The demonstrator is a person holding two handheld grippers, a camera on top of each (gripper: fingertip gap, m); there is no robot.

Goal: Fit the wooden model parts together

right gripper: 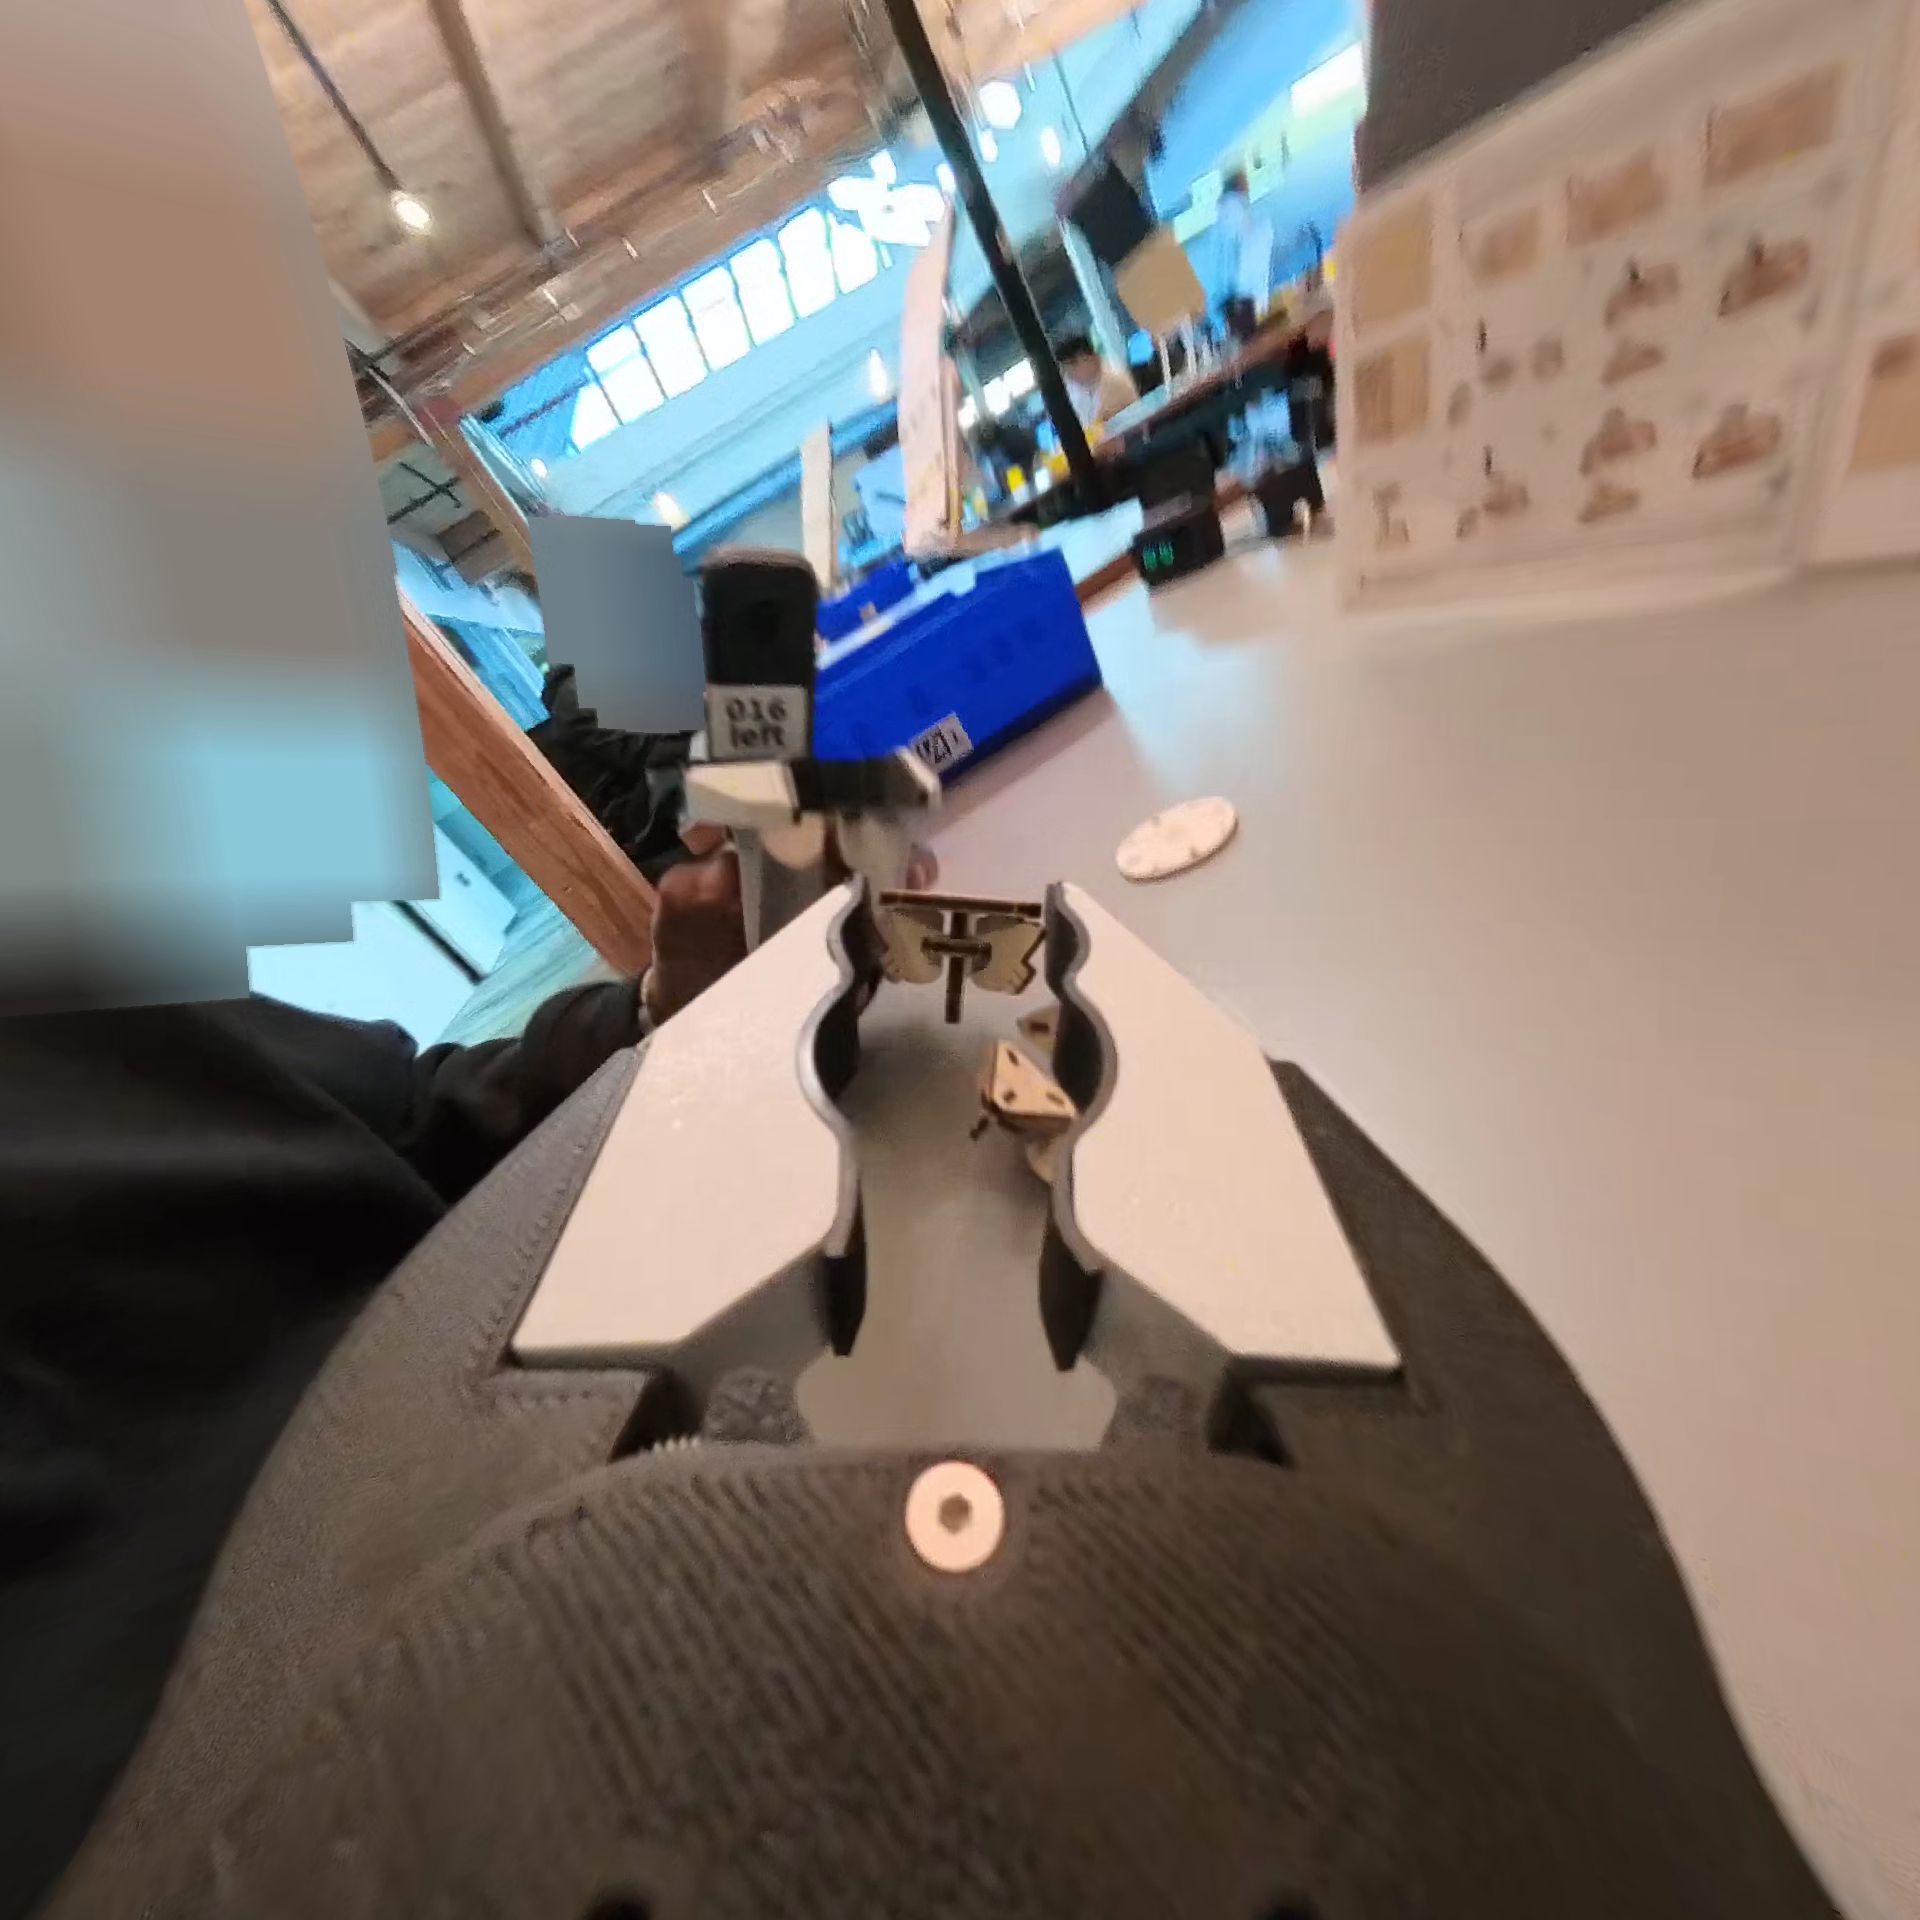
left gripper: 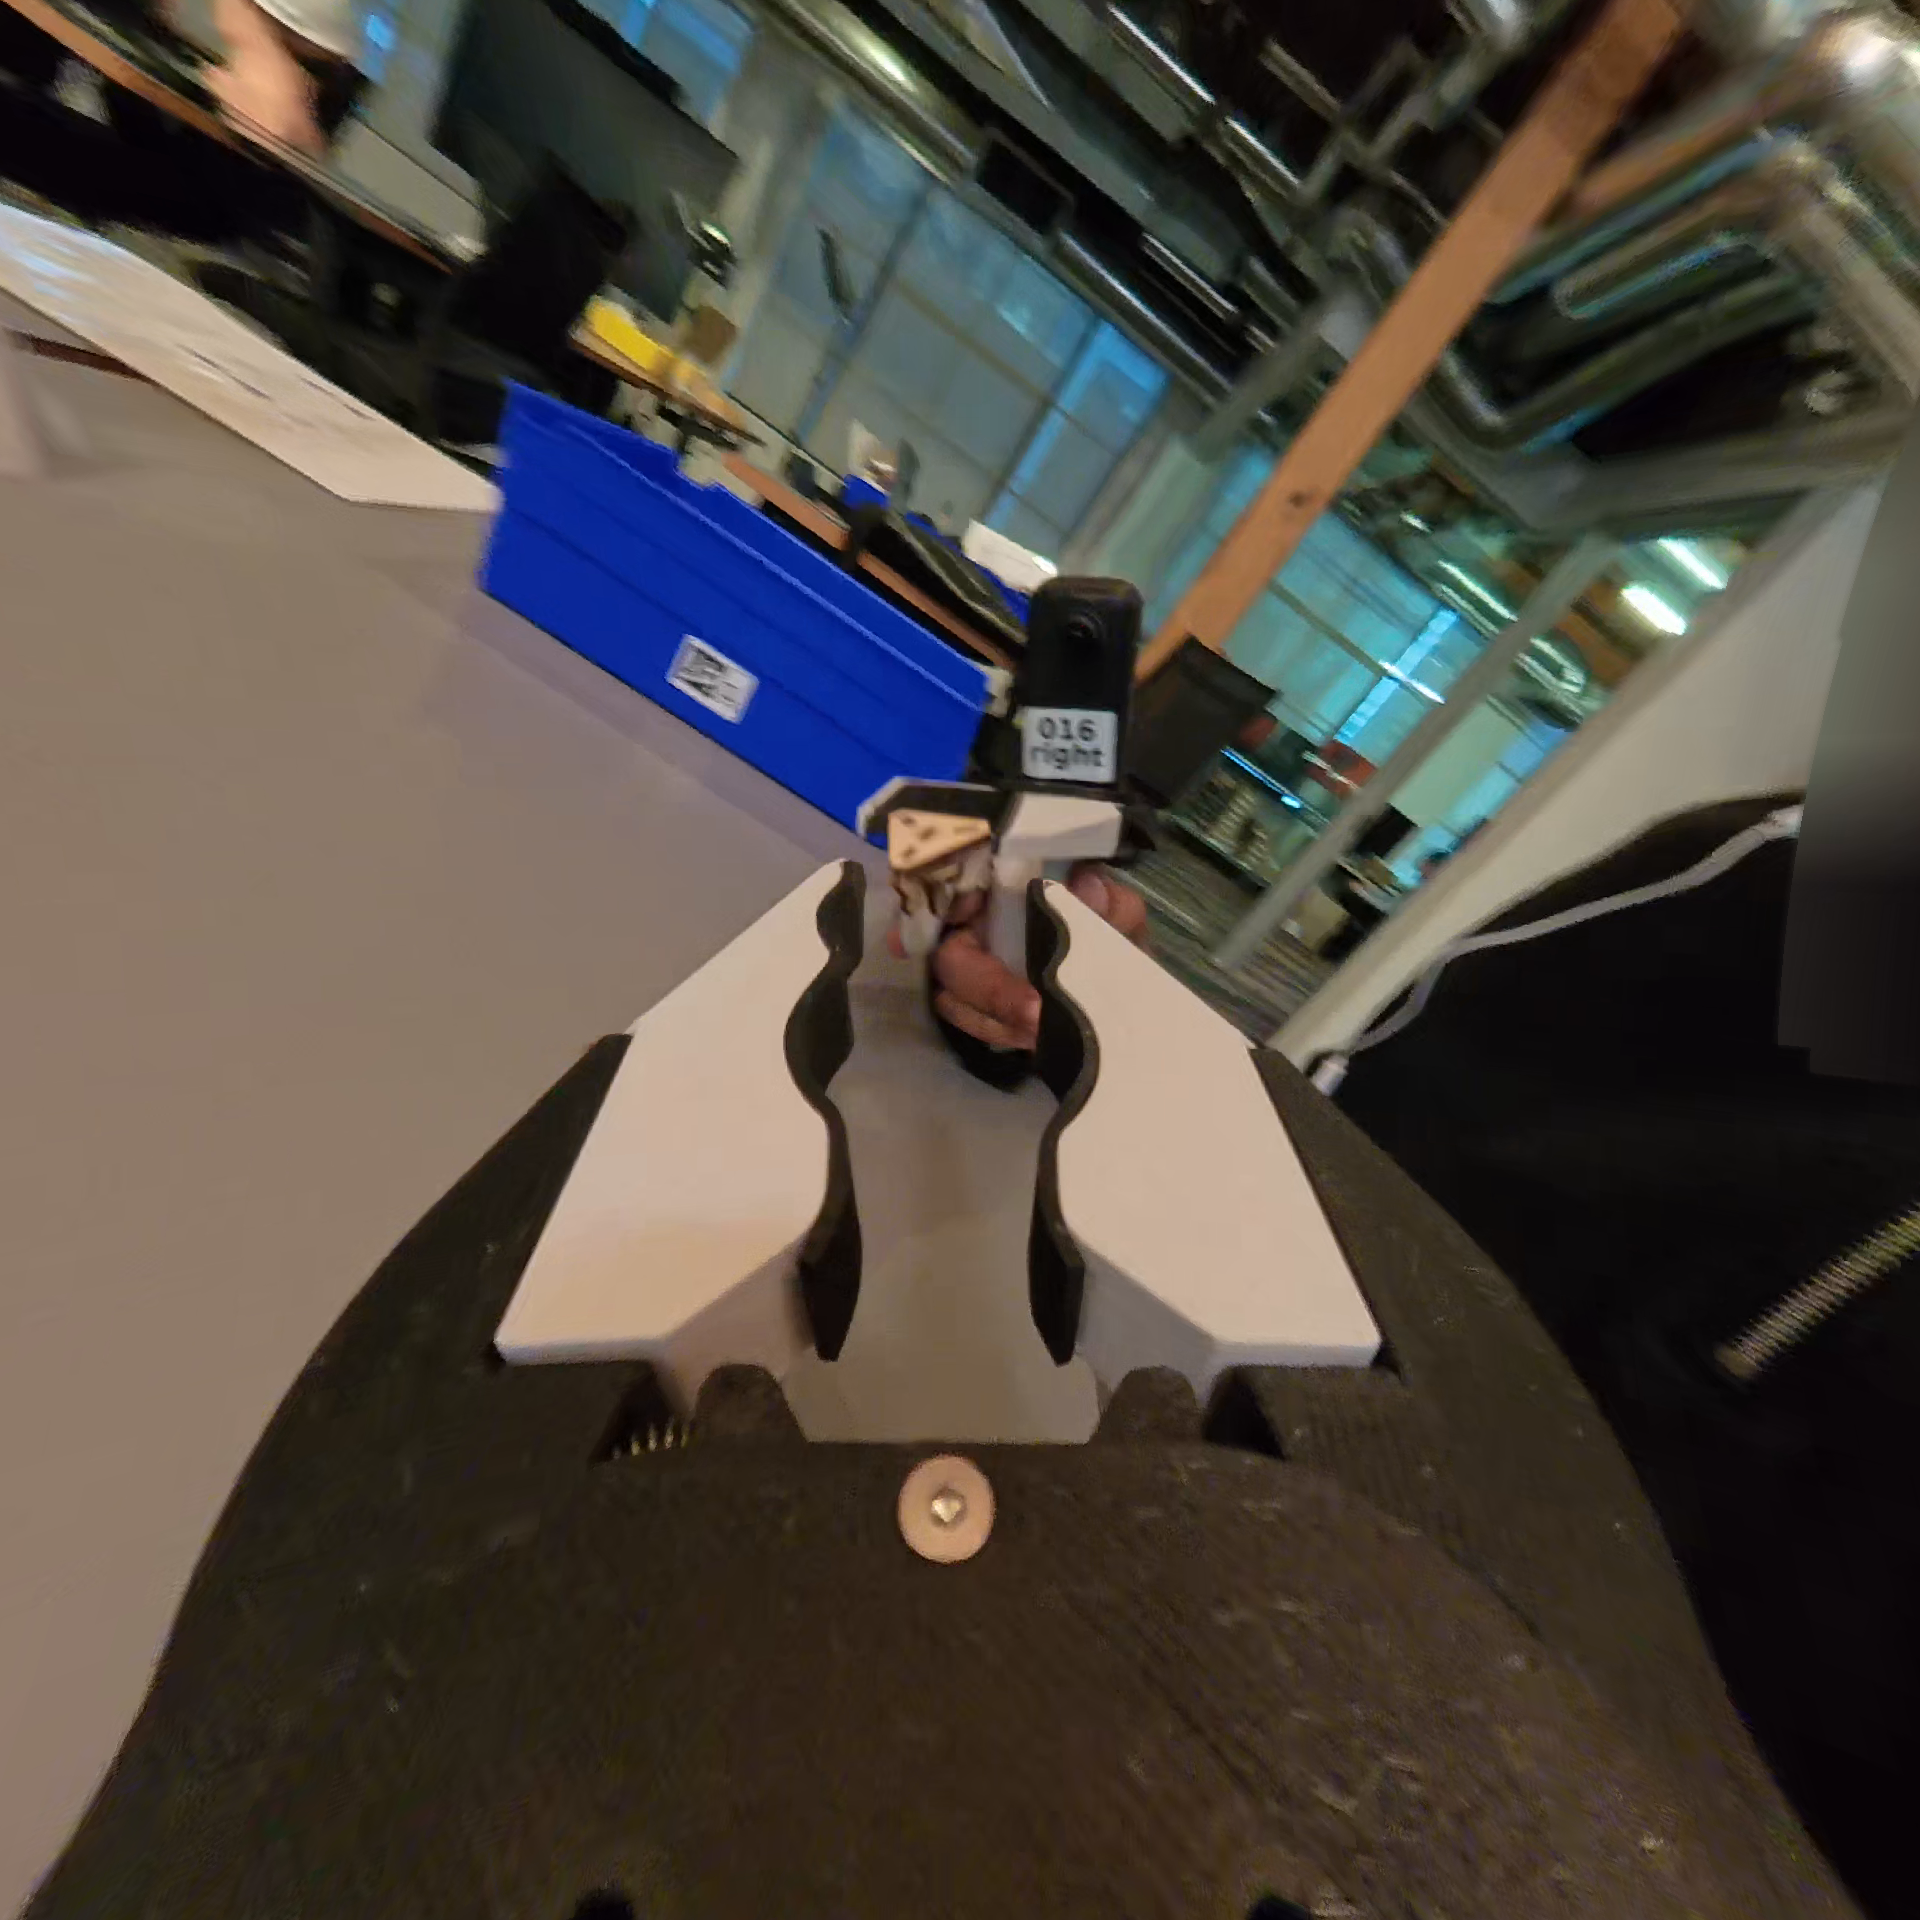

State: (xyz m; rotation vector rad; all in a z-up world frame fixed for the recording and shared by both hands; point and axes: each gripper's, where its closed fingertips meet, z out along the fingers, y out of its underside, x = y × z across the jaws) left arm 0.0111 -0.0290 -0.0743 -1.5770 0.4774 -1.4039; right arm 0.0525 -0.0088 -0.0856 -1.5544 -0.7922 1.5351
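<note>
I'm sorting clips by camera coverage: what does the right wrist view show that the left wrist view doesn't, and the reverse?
Only the right wrist view: its own claw clamped on a wooden assembly, loose wooden triangles beneath, a pale disc on the table, an illustrated sheet.

Only the left wrist view: its own claw open and empty, a spring, a white cable.

Both: the blue bin, the opposite claw, the grey table.
</note>
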